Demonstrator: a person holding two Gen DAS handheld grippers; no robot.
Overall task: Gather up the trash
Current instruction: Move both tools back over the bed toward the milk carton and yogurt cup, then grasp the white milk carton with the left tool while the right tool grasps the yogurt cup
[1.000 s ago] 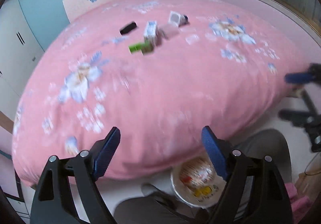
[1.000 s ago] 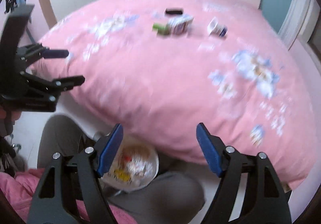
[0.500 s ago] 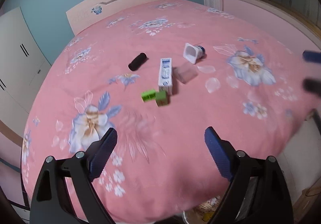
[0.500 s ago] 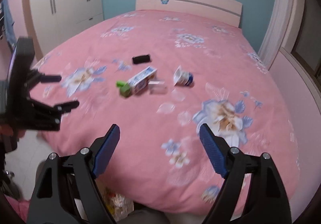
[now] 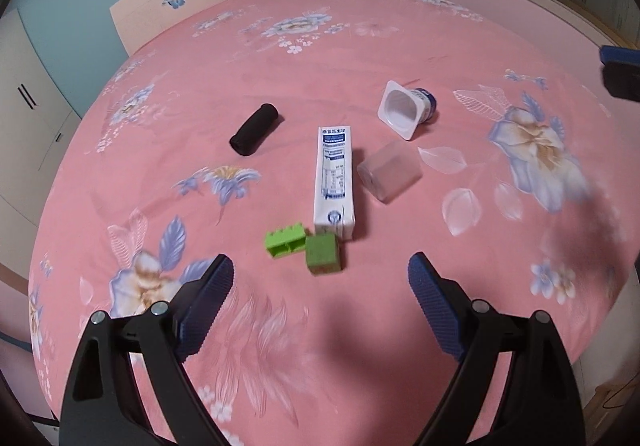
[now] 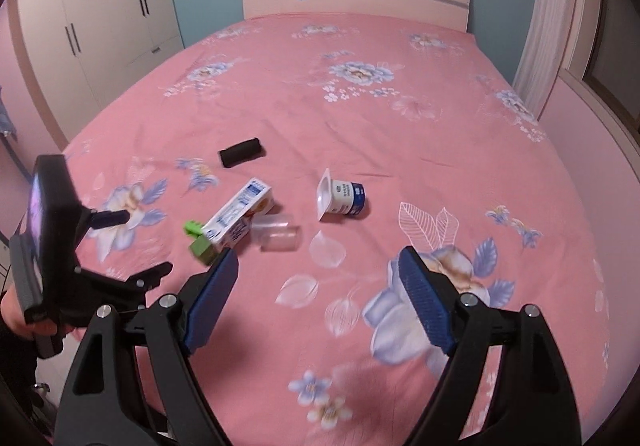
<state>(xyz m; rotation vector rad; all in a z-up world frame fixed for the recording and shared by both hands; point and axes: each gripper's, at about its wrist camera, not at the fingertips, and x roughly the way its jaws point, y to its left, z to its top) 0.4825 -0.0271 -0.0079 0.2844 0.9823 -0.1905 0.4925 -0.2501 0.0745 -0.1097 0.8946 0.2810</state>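
Both jaws are held wide and empty; the milk carton, mid-bed, lies lengthwise straight ahead of the left gripper, the nearer one.

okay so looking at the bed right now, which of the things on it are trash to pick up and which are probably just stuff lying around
Likely trash:
milk carton
yogurt cup
clear plastic cup

Probably just lying about (a judgement):
black roll
green toy brick
green cube
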